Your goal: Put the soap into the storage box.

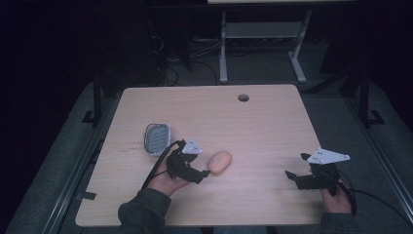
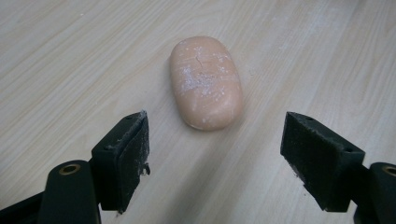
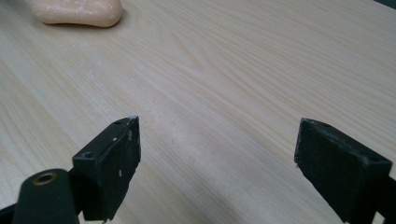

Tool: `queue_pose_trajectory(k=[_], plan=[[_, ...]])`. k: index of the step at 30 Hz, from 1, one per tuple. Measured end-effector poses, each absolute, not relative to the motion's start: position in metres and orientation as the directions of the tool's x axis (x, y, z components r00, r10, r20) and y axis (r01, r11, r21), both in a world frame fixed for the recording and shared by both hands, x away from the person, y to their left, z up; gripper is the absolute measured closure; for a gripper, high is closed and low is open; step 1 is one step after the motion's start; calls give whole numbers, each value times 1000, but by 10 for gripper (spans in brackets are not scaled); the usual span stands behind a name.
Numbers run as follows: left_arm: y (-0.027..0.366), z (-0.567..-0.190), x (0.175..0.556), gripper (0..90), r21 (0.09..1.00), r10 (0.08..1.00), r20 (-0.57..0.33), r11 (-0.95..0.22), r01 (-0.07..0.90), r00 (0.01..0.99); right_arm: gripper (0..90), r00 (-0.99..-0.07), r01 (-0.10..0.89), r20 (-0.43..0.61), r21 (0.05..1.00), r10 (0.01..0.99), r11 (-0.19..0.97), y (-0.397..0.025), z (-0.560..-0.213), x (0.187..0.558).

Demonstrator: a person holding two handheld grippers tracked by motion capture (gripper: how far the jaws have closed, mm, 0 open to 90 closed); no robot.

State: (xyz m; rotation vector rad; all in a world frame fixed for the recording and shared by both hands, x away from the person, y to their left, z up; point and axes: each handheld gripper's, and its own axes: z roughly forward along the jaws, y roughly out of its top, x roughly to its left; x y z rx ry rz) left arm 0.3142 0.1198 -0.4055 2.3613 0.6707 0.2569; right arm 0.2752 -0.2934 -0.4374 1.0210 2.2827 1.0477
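A peach-coloured bar of soap (image 1: pixel 219 162) lies flat on the wooden table (image 1: pixel 263 126), a little left of the middle. My left gripper (image 1: pixel 201 164) is just to its left, pointing at it. In the left gripper view the soap (image 2: pixel 205 81) lies just ahead of the left gripper (image 2: pixel 215 149), whose jaws stand open, wide apart and empty. My right gripper (image 1: pixel 296 165) is near the table's right front, open and empty. In the right gripper view the right gripper (image 3: pixel 217 158) hovers over bare wood, with the soap (image 3: pixel 77 11) far off at the top left.
A grey oval soap dish (image 1: pixel 157 139) with a ridged inside sits on the table behind and left of my left hand. A round cable hole (image 1: pixel 243 97) is near the far edge. Beyond the table stand a desk frame's legs (image 1: pixel 223 48) on a dark floor.
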Motion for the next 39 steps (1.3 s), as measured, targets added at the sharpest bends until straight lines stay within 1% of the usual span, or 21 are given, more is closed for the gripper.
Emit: queue_pose_trajectory(k=[4, 5, 15, 27, 39], plan=[[113, -406, 320, 236, 639, 534, 2, -651, 410, 846, 140, -638, 442, -75, 779, 766, 444, -294, -438, 276], [111, -408, 323, 237, 629, 544, -13, -648, 430, 839, 140, -638, 442, -73, 780, 767, 443, -294, -438, 276], [97, -412, 336, 236, 584, 571, -27, -657, 476, 820, 140, -640, 443, -68, 781, 765, 440, -294, -439, 276], [77, -414, 349, 237, 528, 574, -12, -692, 493, 819, 140, -639, 441, -68, 784, 766, 438, -296, -439, 276], [62, -419, 359, 239, 482, 595, -21, -698, 530, 803, 140, -635, 451, -55, 784, 771, 427, -296, -438, 276]])
